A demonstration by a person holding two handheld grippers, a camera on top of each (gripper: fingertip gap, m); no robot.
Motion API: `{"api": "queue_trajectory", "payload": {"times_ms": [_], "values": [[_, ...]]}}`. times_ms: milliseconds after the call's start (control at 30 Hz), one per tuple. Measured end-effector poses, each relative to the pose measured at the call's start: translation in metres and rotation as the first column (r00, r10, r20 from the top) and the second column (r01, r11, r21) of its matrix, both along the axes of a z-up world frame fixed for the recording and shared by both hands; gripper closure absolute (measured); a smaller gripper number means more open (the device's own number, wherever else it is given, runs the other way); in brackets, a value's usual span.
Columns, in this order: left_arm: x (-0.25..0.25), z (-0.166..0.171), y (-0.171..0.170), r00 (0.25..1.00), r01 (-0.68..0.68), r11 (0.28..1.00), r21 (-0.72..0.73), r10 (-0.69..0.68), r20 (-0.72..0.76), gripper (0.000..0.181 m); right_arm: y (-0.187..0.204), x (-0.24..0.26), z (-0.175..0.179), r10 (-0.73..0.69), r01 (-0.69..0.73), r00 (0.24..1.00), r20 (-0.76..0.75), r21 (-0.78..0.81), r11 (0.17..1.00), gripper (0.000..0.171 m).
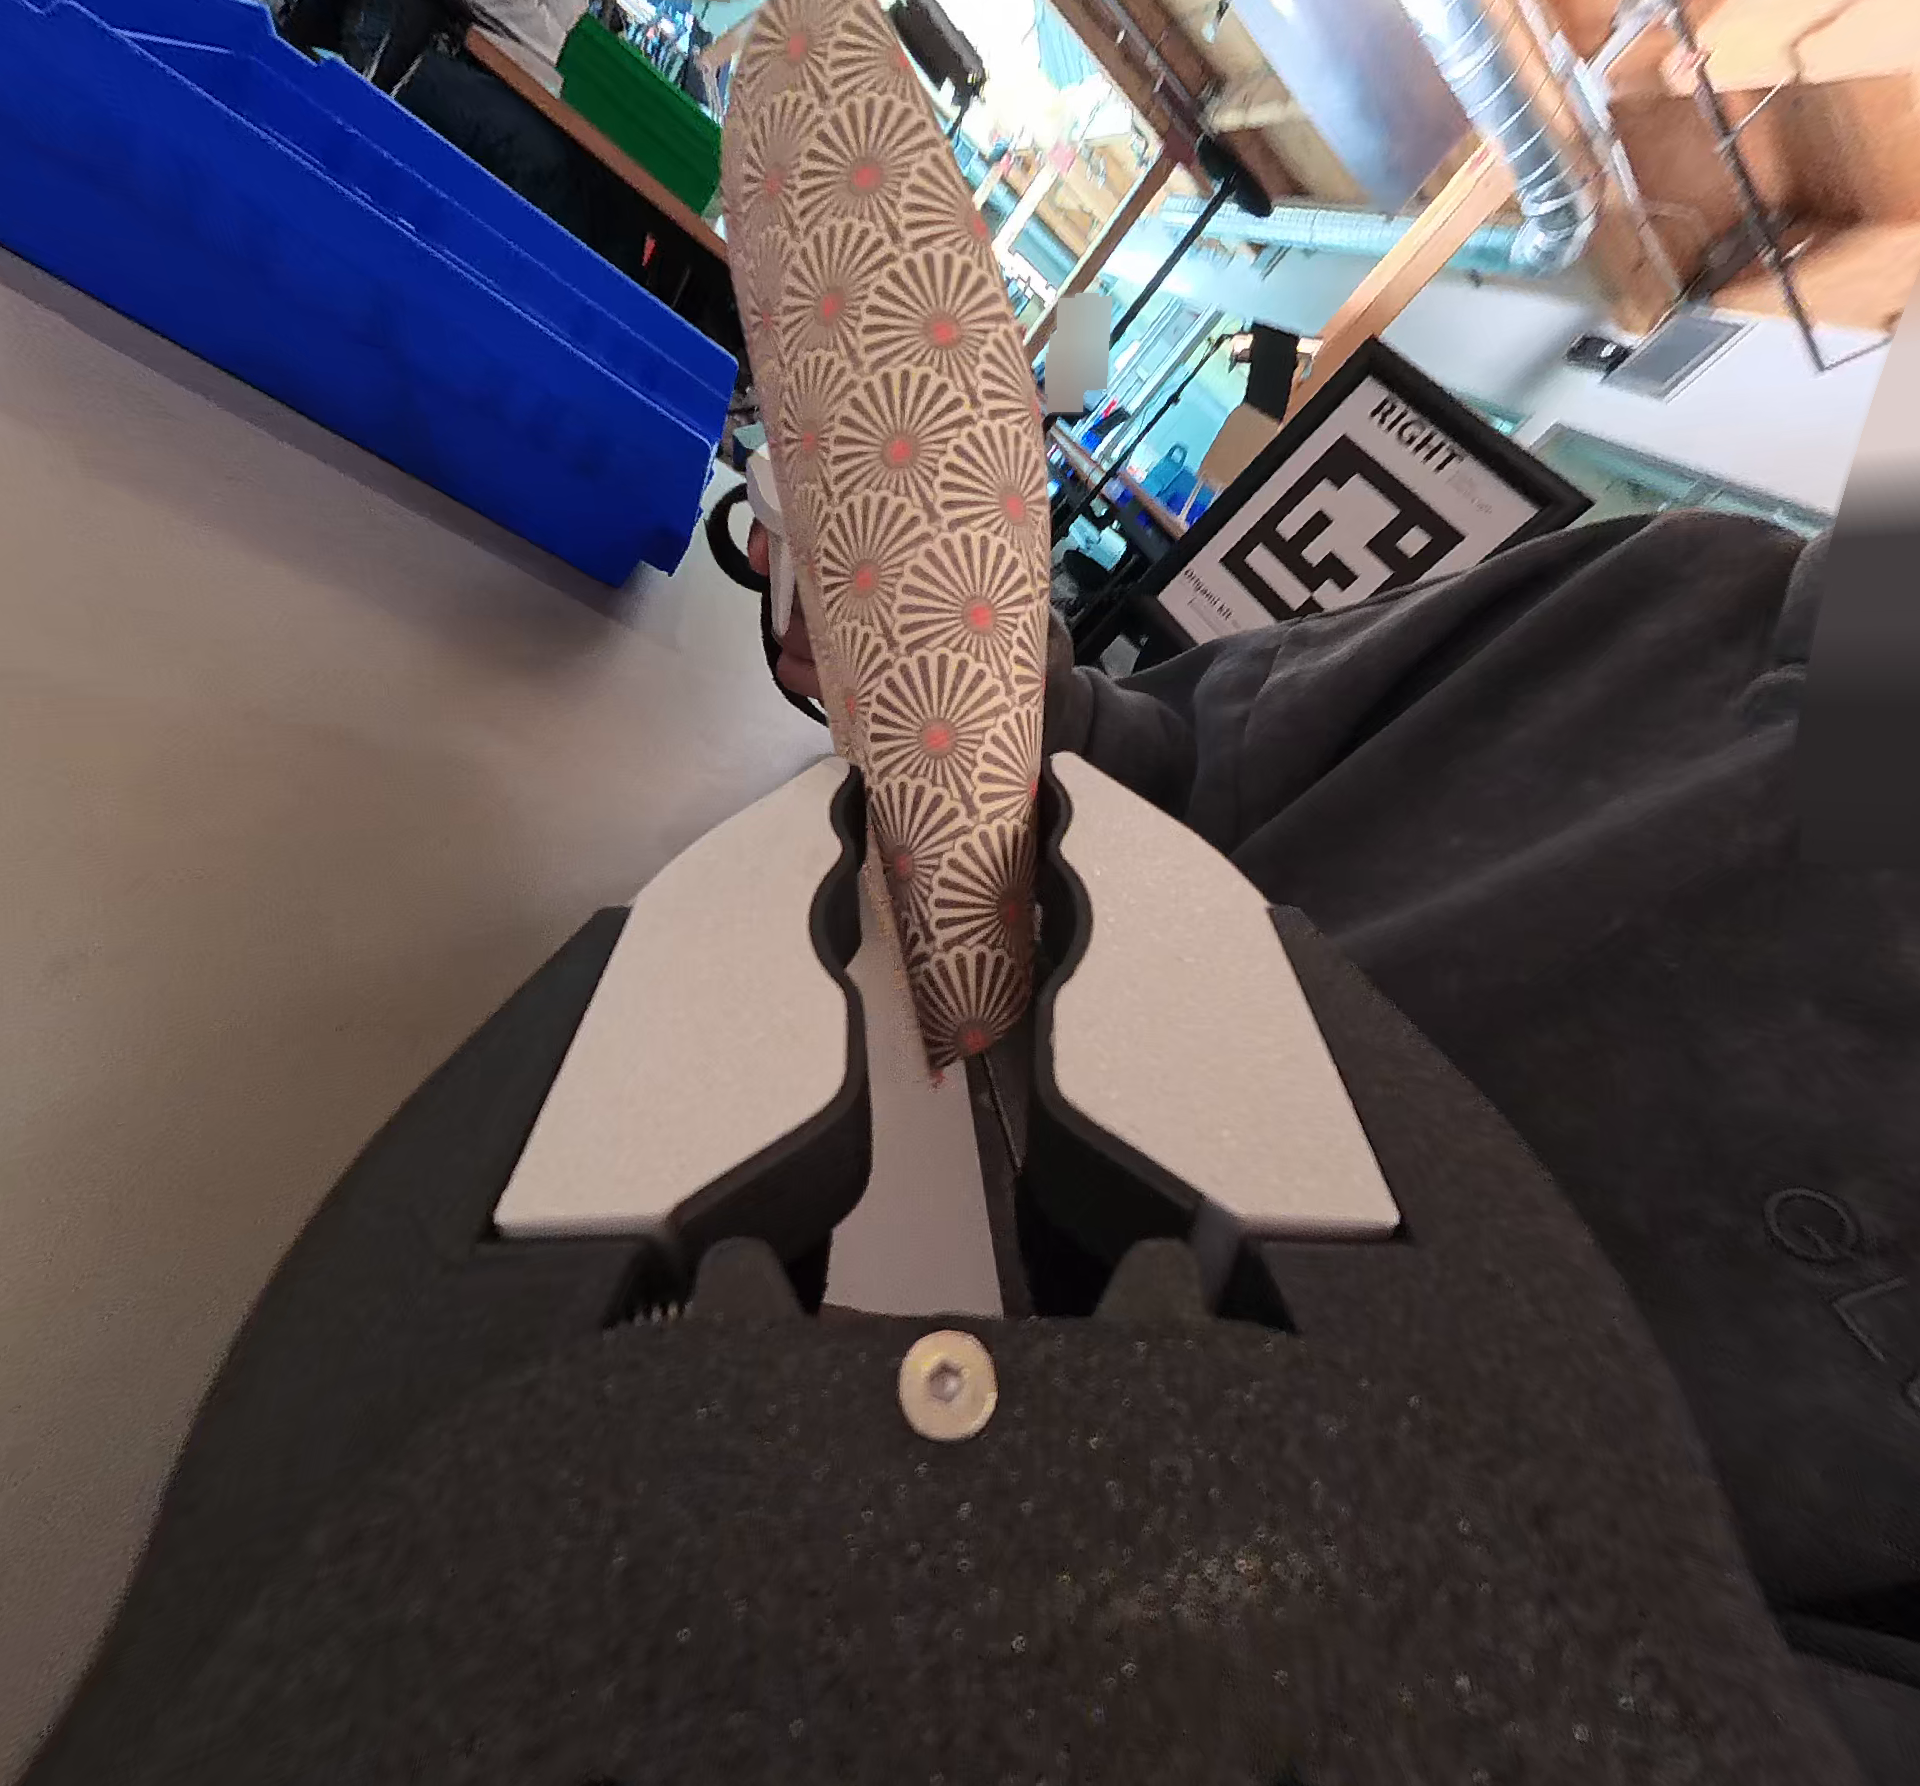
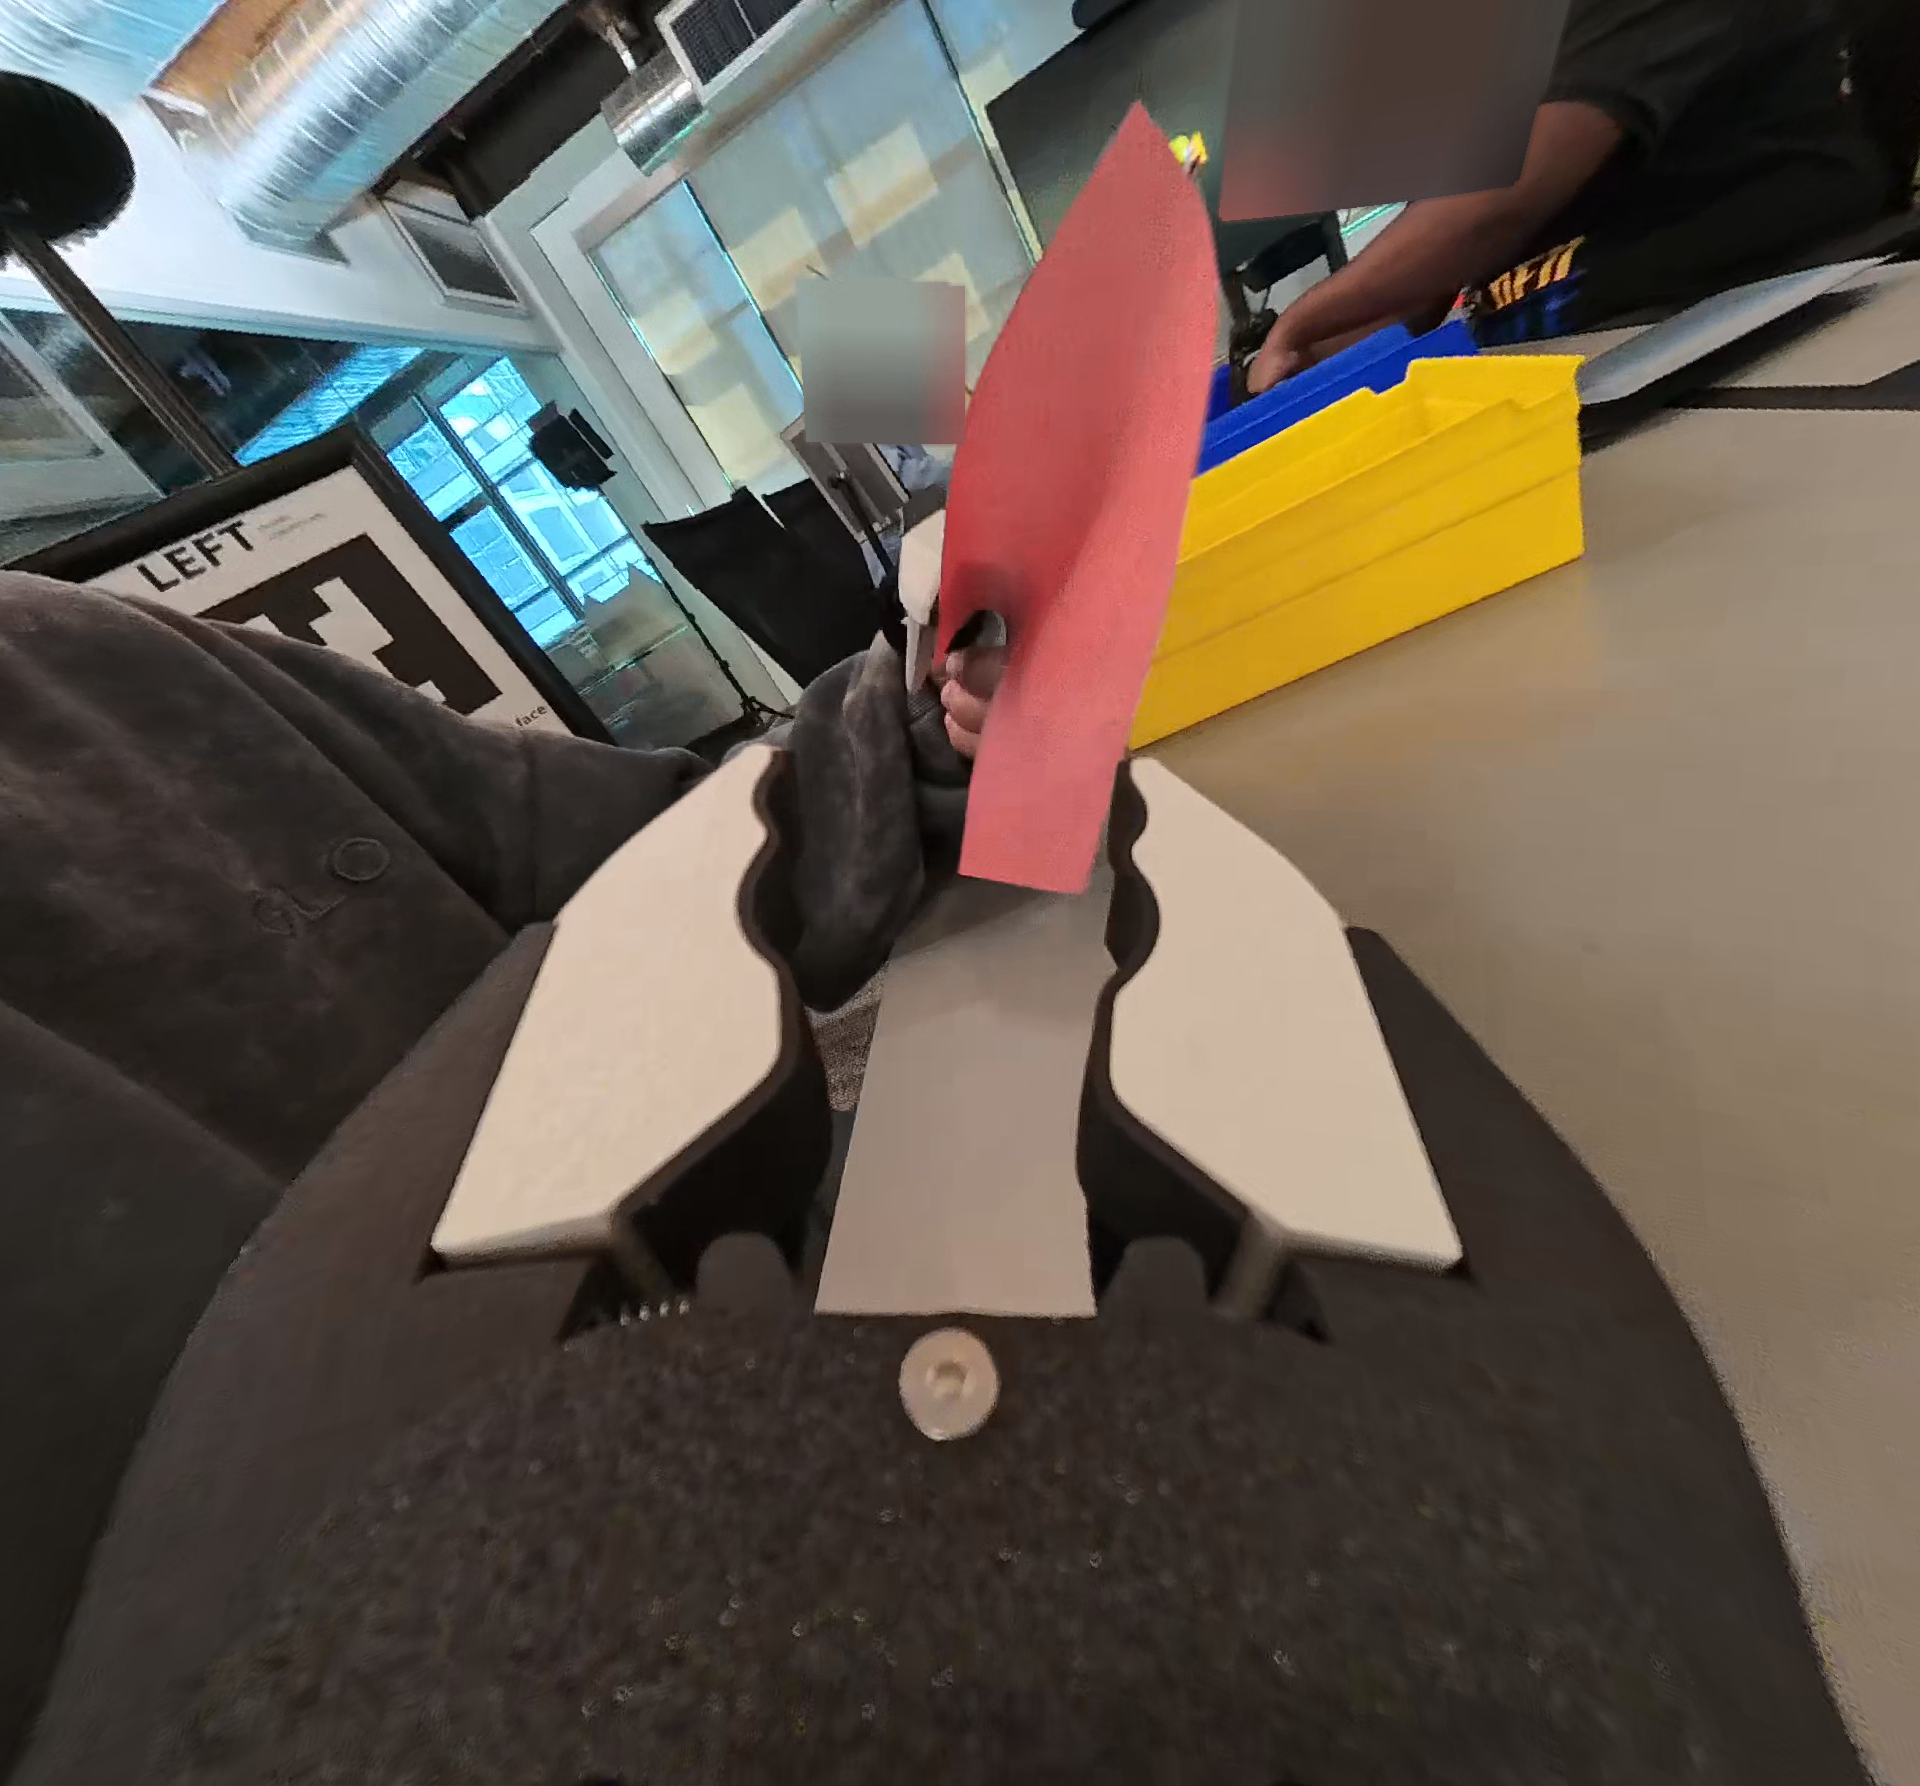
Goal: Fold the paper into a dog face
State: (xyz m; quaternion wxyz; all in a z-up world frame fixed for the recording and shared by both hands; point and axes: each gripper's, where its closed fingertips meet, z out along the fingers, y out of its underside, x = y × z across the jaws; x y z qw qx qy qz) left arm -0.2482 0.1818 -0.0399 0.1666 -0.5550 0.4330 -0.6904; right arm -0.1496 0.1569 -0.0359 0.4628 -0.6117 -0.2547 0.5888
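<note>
Left wrist view: one paper (image 1: 914, 531) between clenched fingers (image 1: 862, 905); right fingers (image 2: 1195, 957) released.

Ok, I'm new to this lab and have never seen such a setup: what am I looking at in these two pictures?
There is no robot. A person holds a two-finger gripper in each hand, and each has a camera looking out along its white fingers. One picture comes from the left gripper, the other from the right gripper. A paper, patterned on one side and red on the other, stands in the air between the left fingers; whether they clamp it I cannot tell. The right gripper is open, with the paper's edge at its tips. On the pale table sit a blue bin and a yellow bin.
</note>
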Motion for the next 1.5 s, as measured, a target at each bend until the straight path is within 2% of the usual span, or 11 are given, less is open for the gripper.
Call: {"api": "queue_trajectory", "payload": {"times_ms": [133, 267, 400, 500, 600, 667, 733, 833, 1100, 1333, 1500], "values": [[-0.001, -0.001, 0.004, 1.000, -0.009, 0.999, -0.031, 0.010, 0.028, 0.151, 0.017, -0.002, -0.021, -0.057, 0.062, 0.992, 0.112, -0.038, 0.997, 0.118], [0.005, -0.008, 0.008, 1.000, -0.027, 0.999, -0.037, 0.027, 0.012, 0.150, 0.022, -0.018, -0.038, 0.020, 0.007, 0.980, 0.197, -0.138, 0.990, 0.171], [0.000, -0.025, 0.037, 0.979, -0.186, 0.983, 0.001, 0.185, -0.084, 0.123, 0.055, 0.001, -0.075, -0.042, 0.160, 0.955, 0.293, -0.391, 0.906, 0.171], [-0.019, -0.045, 0.075, 0.882, -0.396, 0.900, 0.182, 0.428, -0.199, 0.115, 0.071, 0.016, -0.102, -0.069, 0.237, 0.947, 0.312, -0.541, 0.807, 0.171], [-0.044, -0.056, 0.096, 0.734, -0.499, 0.756, 0.423, 0.628, -0.257, 0.120, 0.078, 0.025, -0.124, -0.081, 0.318, 0.898, 0.432, -0.512, 0.798, 0.171], [-0.049, -0.061, 0.095, 0.671, -0.488, 0.680, 0.546, 0.693, -0.264, 0.127, 0.079, 0.023, -0.129, -0.070, 0.314, 0.899, 0.432, -0.526, 0.790, 0.171], [-0.042, -0.076, 0.088, 0.626, -0.433, 0.645, 0.629, 0.717, -0.305, 0.135, 0.079, 0.024, -0.136, -0.056, 0.328, 0.879, 0.474, -0.514, 0.792, 0.171], [-0.025, -0.108, 0.085, 0.532, -0.327, 0.601, 0.730, 0.755, -0.383, 0.133, 0.075, 0.024, -0.146, -0.027, 0.344, 0.844, 0.536, -0.501, 0.794, 0.171], [0.018, -0.155, 0.074, 0.456, -0.236, 0.650, 0.722, 0.730, -0.508, 0.113, 0.070, 0.017, -0.152, -0.066, 0.375, 0.840, 0.538, -0.489, 0.787, 0.171], [0.021, -0.170, 0.073, 0.456, -0.233, 0.696, 0.679, 0.695, -0.556, 0.115, 0.072, 0.024, -0.153, -0.074, 0.375, 0.839, 0.538, -0.476, 0.795, 0.156], [0.020, -0.170, 0.073, 0.459, -0.230, 0.696, 0.680, 0.694, -0.555, 0.116, 0.075, 0.047, -0.138, -0.106, 0.397, 0.792, 0.601, -0.376, 0.837, 0.150]]}}
